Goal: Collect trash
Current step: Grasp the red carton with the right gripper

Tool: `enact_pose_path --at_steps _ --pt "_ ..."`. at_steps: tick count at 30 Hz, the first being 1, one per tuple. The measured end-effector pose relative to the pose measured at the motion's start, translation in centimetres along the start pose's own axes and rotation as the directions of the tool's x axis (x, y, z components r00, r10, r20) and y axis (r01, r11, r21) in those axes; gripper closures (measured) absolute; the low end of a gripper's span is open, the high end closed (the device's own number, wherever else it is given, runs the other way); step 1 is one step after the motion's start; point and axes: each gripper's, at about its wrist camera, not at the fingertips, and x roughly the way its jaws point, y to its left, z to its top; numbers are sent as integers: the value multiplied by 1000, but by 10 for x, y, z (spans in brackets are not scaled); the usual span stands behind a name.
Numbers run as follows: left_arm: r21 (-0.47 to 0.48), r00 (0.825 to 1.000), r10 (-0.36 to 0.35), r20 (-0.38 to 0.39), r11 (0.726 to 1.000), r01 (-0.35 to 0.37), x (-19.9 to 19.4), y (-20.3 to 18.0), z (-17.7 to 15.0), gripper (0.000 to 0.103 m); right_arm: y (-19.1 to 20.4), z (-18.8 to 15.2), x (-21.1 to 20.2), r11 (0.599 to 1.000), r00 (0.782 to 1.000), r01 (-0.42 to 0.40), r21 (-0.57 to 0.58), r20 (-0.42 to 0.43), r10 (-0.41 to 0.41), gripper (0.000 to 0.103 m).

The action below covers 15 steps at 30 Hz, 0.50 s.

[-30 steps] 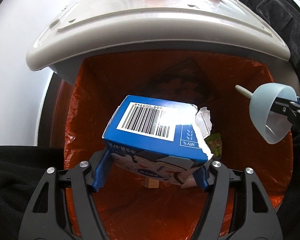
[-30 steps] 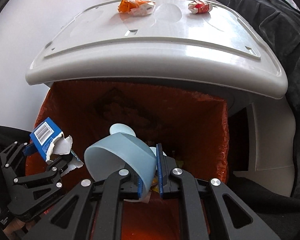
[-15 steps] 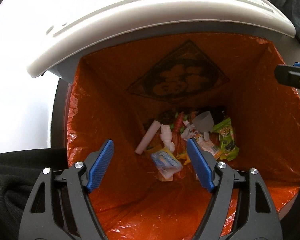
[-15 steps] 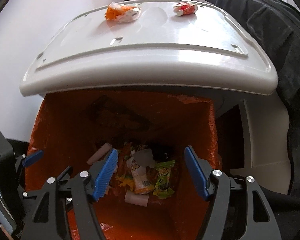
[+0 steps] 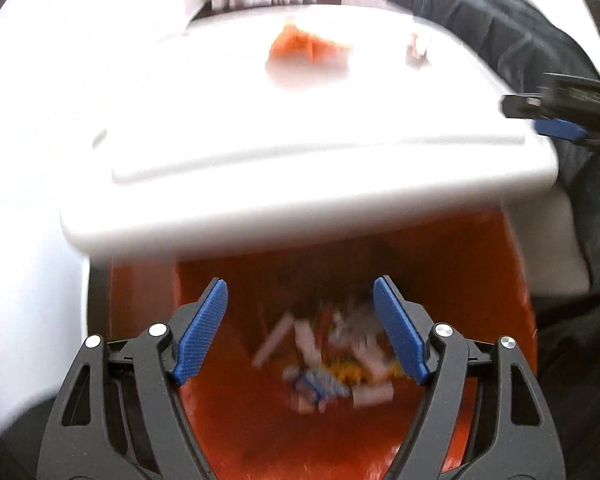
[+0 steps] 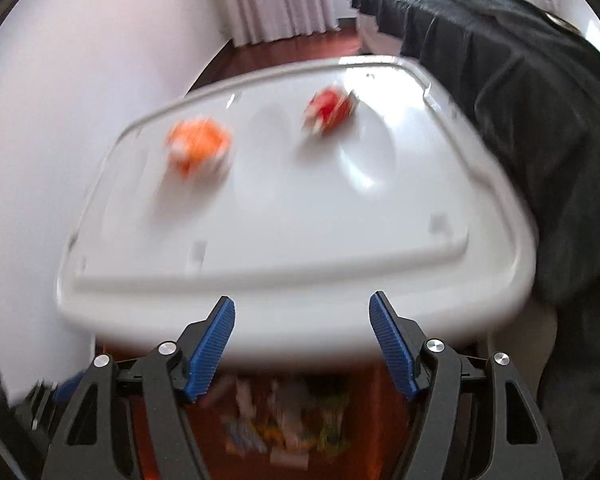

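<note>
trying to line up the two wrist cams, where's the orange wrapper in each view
Left wrist: orange wrapper upper middle, on the far part of the white lid, blurred.
Right wrist: orange wrapper left of centre on the lid, with a red wrapper to its right.
Shared landmark: the lid's near edge, with the orange bin liner below it.

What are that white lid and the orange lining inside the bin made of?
The white lid looks like moulded hard plastic: smooth, slightly glossy, with raised ridges and soft reflections. The orange lining seems to be a thin plastic bag, shiny where light hits it, though blur hides any crinkles.
</note>
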Motion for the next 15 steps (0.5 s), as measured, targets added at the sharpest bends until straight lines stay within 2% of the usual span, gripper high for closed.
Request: enact_pose_path --at_steps 2,3,5,7,10,15 --pt "-21 998 8 55 1000 -7 -4 5 20 22 -5 31 13 999 1000 5 45 -8 -4 32" --pt "-35 997 22 78 999 -20 -4 9 27 22 -9 49 23 997 1000 -2 83 -21 4 32" --pt "-59 994 44 104 998 -38 -1 14 35 22 -22 88 50 978 998 -29 207 -57 42 32" --pt "-85 990 74 119 994 -64 4 21 36 22 -32 110 69 947 994 -57 317 -69 83 32" --pt "-122 993 75 93 991 -63 15 31 33 22 -37 142 102 904 990 -60 424 -92 109 31" --pt "-144 996 41 77 989 -29 19 37 34 22 -33 173 144 868 989 17 496 -134 57 27"
